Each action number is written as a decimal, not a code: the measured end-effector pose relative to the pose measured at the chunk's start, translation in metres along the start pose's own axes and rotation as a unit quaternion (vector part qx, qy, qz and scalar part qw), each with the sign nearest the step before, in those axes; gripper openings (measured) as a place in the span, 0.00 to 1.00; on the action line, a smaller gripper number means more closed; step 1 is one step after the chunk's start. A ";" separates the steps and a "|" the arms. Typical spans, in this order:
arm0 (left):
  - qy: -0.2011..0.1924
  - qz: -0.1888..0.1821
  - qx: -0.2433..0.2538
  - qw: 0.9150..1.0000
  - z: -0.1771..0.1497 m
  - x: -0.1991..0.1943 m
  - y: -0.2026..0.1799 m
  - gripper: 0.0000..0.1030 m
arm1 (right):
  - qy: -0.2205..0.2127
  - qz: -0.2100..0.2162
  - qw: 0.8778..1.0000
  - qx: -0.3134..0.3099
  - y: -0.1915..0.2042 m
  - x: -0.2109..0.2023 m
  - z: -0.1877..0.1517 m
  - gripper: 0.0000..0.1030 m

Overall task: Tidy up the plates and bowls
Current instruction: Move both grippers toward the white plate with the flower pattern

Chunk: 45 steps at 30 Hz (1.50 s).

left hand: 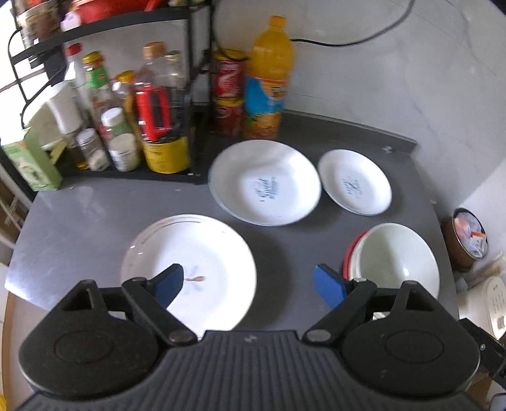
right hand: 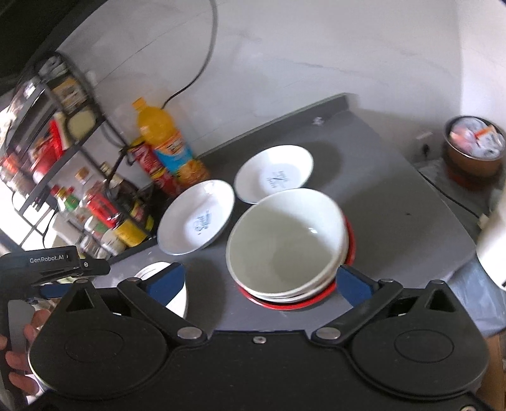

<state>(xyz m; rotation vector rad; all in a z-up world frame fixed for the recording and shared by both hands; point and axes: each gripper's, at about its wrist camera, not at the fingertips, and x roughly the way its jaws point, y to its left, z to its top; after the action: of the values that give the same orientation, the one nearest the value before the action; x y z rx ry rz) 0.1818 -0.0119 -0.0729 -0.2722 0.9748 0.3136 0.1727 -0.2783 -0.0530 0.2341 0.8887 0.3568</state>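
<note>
Blurred by motion throughout, both views, so print on the dishes unreadable. On the grey surface (left hand: 95,205), taking the orange juice bottle (left hand: 268,79) at the back wall as landmark: directly in front of the bottle, a large printed plate (left hand: 265,183); just right of that, nearly touching, a small printed plate (left hand: 354,183); further forward and left of the bottle, a stack of plates with a flower mark (left hand: 189,268), its near edge cut off behind the left gripper (left hand: 249,284); forward and right of the bottle, a stack of white bowls (left hand: 398,256) on a red plate (left hand: 351,249), mostly hidden under the bowls. Left of the bottle, red cans (left hand: 227,91), then a black rack (left hand: 104,28) crowded with jars, labels too smeared to read. Left gripper hovering low over the near edge of the surface, blue pads spread wide apart, gripping nothing, one pad over the flower-marked stack, the other beside the bowl stack. Right gripper (right hand: 259,281) tilted, looking down at the same bowl stack (right hand: 284,237) on its red plate (right hand: 284,303), pads wide apart on either side of the stack's near edge, contact impossible to judge. Far right of the bottle, off the surface, a brown pot (right hand: 474,158) with unclear contents. Fingers of a bare hand (right hand: 19,347) partly visible at the right view's lower left corner, under the left gripper seen there (right hand: 57,262)
</note>
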 end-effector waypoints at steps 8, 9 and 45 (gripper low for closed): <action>0.009 0.031 -0.050 0.998 -0.011 -0.004 0.052 0.87 | 0.022 0.038 0.998 -0.044 0.037 0.013 0.003 1.00; 0.010 0.034 -0.055 0.998 -0.012 -0.004 0.058 0.87 | 0.024 0.040 0.998 -0.048 0.040 0.015 0.003 1.00; 0.003 -0.022 0.021 1.000 0.068 0.121 0.120 0.86 | 0.039 0.011 0.999 -0.011 0.111 0.153 0.034 0.66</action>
<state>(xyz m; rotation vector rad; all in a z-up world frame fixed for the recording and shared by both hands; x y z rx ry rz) 0.2512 0.1403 -0.1482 -0.2558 0.9797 0.2508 0.2650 -0.1180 -0.1033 0.2115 0.9600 0.3989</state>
